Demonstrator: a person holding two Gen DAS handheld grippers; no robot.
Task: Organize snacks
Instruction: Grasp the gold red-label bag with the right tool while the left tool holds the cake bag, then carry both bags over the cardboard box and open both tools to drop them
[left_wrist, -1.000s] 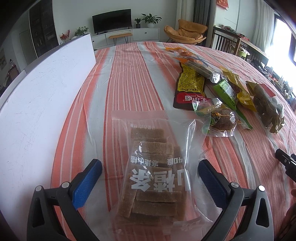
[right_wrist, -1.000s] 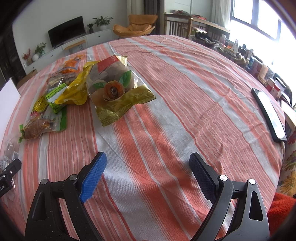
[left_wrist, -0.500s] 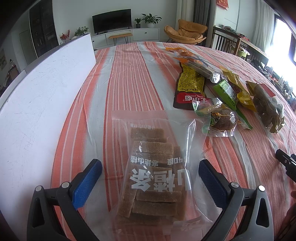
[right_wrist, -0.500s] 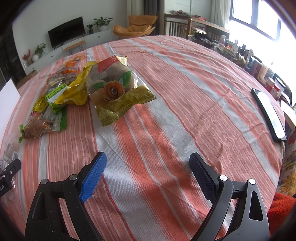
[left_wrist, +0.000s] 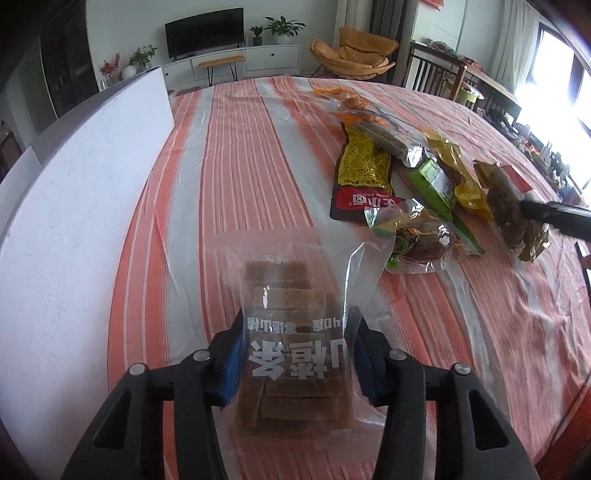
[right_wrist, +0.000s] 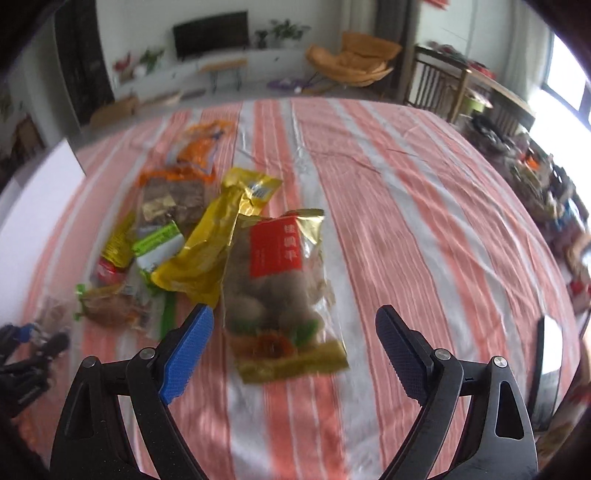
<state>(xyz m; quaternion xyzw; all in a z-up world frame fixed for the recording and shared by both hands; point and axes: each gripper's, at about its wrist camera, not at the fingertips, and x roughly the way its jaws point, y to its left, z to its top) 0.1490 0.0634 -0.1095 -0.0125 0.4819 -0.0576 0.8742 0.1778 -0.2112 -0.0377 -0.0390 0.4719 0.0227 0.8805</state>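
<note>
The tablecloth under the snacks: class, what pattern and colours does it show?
The tablecloth has broad orange-red and white-grey stripes, seen most sharply in the left wrist view.

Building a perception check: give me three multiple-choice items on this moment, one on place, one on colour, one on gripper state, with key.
1. The white board lies where from the clear bag of brown bars?
A left
B right
C on top

2. Label colour on the gold bag of round snacks?
A blue
B red
C black

3. The right gripper is:
A shut on a bag
B open
C out of view

Key: A, the board fills the left side; B, a red panel shows; B, its fingers stand wide apart while the left gripper clamps the bars.
</note>
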